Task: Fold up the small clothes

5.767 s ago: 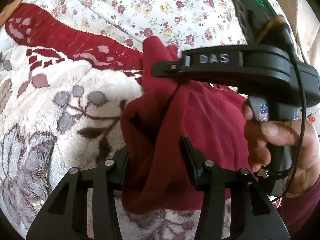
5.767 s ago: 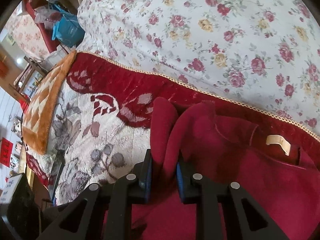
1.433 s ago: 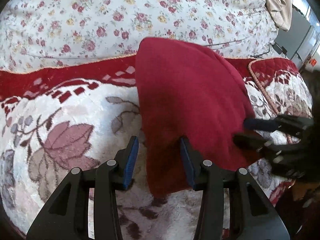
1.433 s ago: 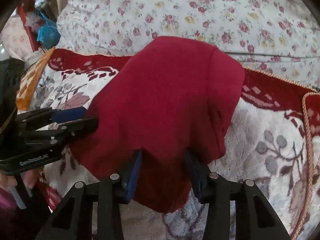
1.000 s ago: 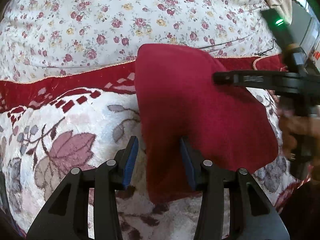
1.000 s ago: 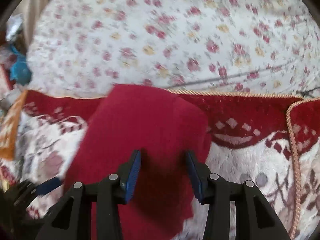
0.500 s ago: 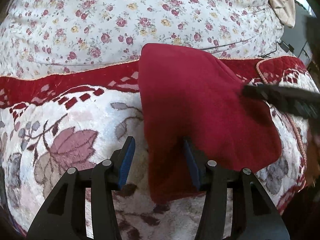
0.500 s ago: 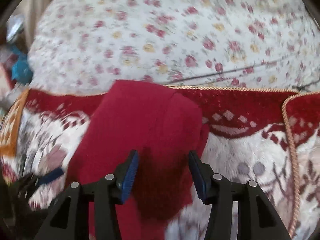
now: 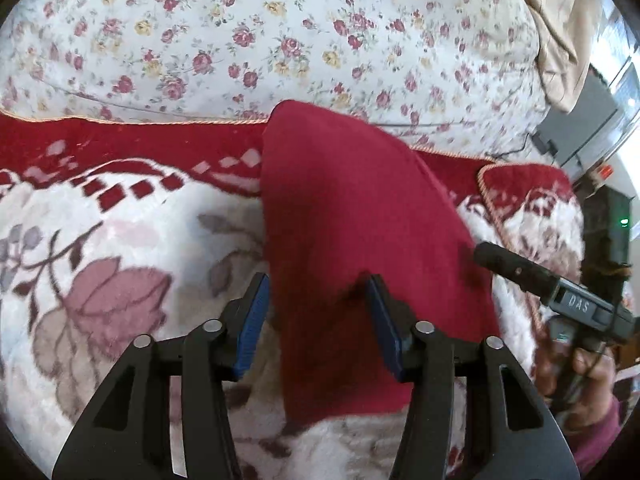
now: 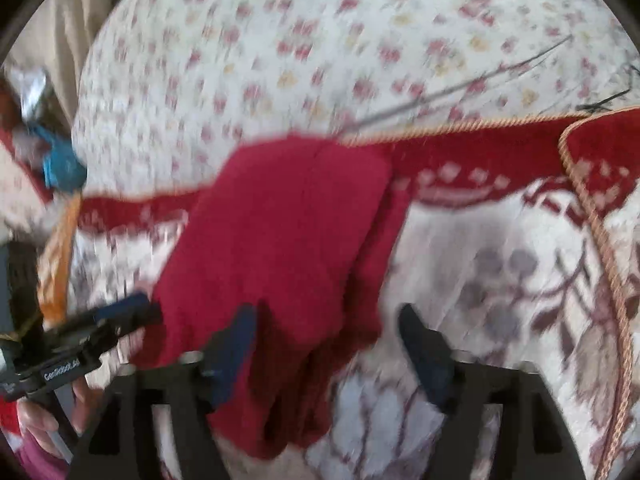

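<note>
A dark red garment (image 9: 352, 232) lies folded in a long flat bundle on the plush floral blanket (image 9: 100, 248). It also shows in the right wrist view (image 10: 280, 240), blurred. My left gripper (image 9: 320, 316) is open, its blue-padded fingers either side of the garment's near left edge, holding nothing. My right gripper (image 10: 328, 344) is open wide over the garment's near right edge, holding nothing. The right gripper also shows in the left wrist view (image 9: 500, 260), at the garment's right side. The left gripper shows at the lower left of the right wrist view (image 10: 132, 312).
A white quilt with small roses (image 9: 280, 40) lies beyond the blanket's red border (image 9: 120, 144). A beige cloth (image 9: 560, 20) and a grey box (image 9: 576, 128) are at the far right. A blue bag (image 10: 60, 164) sits far left.
Both grippers let go of the garment, which went from bunched and lifted to lying folded flat. In the last second the right gripper swung back to the garment's right side and opened wider.
</note>
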Action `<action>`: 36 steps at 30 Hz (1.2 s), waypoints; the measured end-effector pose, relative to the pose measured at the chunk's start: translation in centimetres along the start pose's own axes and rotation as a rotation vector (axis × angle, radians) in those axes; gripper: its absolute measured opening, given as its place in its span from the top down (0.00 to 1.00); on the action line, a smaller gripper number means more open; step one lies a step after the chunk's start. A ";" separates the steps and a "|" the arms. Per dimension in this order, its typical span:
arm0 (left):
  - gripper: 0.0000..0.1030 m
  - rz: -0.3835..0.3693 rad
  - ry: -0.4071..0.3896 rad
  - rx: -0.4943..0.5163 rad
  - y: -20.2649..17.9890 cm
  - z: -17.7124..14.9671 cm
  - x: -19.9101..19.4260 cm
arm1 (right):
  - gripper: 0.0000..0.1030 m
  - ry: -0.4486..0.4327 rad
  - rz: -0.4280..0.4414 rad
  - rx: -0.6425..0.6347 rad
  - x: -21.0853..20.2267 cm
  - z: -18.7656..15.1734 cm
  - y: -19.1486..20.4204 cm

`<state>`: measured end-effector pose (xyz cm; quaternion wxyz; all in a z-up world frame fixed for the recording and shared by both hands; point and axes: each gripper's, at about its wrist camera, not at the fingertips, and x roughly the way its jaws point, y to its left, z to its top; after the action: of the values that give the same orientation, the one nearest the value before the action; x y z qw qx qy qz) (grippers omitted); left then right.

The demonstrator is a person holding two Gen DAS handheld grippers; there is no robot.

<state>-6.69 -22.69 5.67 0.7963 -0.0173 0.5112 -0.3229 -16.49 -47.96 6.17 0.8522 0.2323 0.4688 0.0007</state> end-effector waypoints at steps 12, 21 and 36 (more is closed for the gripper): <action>0.19 -0.164 0.125 -0.098 1.2 1.8 6.4 | 0.11 0.061 0.245 0.113 7.3 2.1 -2.4; 0.41 -0.170 0.071 -0.066 0.3 0.5 0.5 | 0.50 0.001 0.289 0.044 4.4 2.8 0.0; 0.30 -0.026 0.093 -0.155 4.6 -9.3 -5.4 | 0.40 0.142 0.131 -0.162 2.1 -5.1 8.9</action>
<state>-13.55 -13.39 3.87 0.7637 -0.0705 0.5707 -0.2935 -17.51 -37.57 5.71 0.8310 0.1919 0.5103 0.1107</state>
